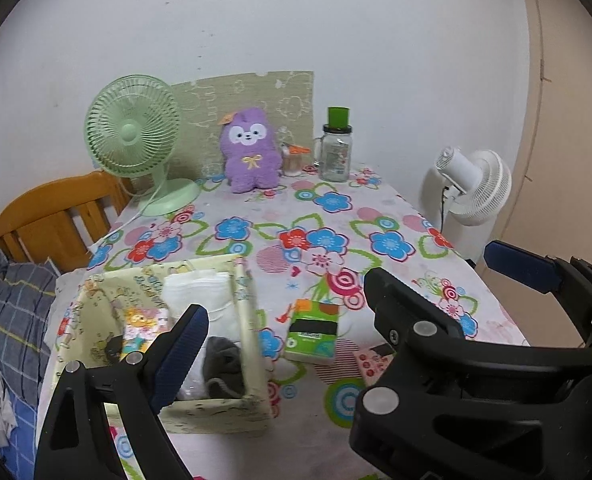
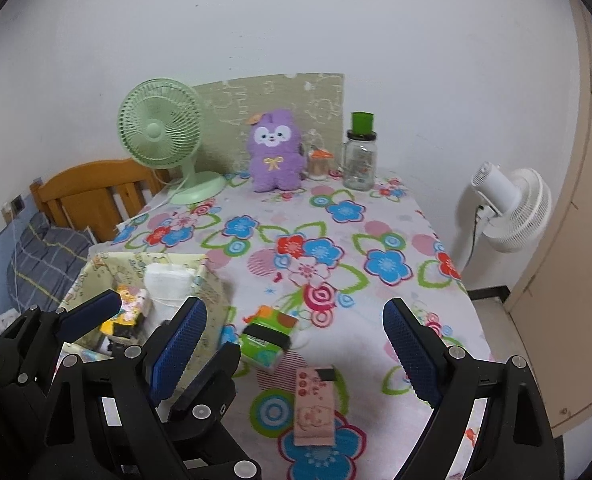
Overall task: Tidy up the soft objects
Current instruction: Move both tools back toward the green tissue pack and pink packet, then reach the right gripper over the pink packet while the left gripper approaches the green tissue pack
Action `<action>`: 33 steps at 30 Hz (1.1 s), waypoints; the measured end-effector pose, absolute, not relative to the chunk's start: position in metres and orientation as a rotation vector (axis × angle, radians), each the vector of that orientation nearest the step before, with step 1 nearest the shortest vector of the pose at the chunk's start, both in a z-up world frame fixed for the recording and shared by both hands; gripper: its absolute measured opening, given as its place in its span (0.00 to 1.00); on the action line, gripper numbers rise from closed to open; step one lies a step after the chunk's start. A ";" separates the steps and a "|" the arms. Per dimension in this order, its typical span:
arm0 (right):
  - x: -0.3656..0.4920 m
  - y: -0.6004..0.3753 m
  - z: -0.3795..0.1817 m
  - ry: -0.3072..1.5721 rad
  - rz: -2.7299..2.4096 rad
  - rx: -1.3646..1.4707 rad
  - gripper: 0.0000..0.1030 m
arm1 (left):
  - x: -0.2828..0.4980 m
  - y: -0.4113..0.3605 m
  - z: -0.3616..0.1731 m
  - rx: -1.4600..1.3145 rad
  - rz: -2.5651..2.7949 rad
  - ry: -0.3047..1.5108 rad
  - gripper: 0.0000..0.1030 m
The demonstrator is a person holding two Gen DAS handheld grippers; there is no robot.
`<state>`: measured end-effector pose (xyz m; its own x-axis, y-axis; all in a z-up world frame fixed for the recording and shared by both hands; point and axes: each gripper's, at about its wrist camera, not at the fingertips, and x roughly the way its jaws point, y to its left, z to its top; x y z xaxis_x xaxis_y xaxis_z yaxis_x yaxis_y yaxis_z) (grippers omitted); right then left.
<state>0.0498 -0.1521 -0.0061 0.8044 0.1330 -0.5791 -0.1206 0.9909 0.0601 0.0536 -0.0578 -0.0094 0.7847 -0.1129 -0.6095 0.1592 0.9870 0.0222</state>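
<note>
A pale yellow fabric box (image 1: 252,336) (image 2: 212,296) stands at the table's near left. It holds a white folded cloth (image 1: 200,292) (image 2: 168,280), a cartoon packet (image 1: 142,330) (image 2: 130,304) and a grey soft item (image 1: 222,364). A green tissue pack (image 1: 314,330) (image 2: 266,338) lies on the floral cloth right of the box. A pink packet (image 2: 314,406) (image 1: 372,362) lies nearer. A purple plush (image 1: 250,150) (image 2: 274,150) sits at the back. My left gripper (image 1: 284,316) (image 2: 168,334) is open and empty, beside the box. My right gripper (image 2: 296,340) is open and empty above the tissue pack.
A green desk fan (image 1: 134,132) (image 2: 160,130) stands back left, a glass jar with green lid (image 1: 336,148) (image 2: 361,156) and a small container (image 1: 292,160) back right. A white floor fan (image 1: 474,186) (image 2: 512,208) stands right of the table. A wooden headboard (image 1: 56,216) and bedding lie left.
</note>
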 end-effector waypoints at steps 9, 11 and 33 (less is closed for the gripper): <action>0.052 -0.174 -0.025 0.644 0.097 0.023 0.89 | 0.058 -0.078 -0.027 0.079 -0.182 0.684 0.92; 0.052 -0.178 -0.029 0.648 0.094 0.026 0.89 | 0.060 -0.082 -0.032 0.082 -0.189 0.694 0.92; 0.067 -0.203 -0.083 0.754 0.067 0.036 0.89 | 0.070 -0.108 -0.081 0.098 -0.239 0.805 0.92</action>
<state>0.0671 -0.2034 -0.0830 0.7268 0.0737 -0.6828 -0.0481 0.9972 0.0565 0.0705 -0.1079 -0.0813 0.6680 -0.1742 -0.7235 0.2484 0.9687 -0.0038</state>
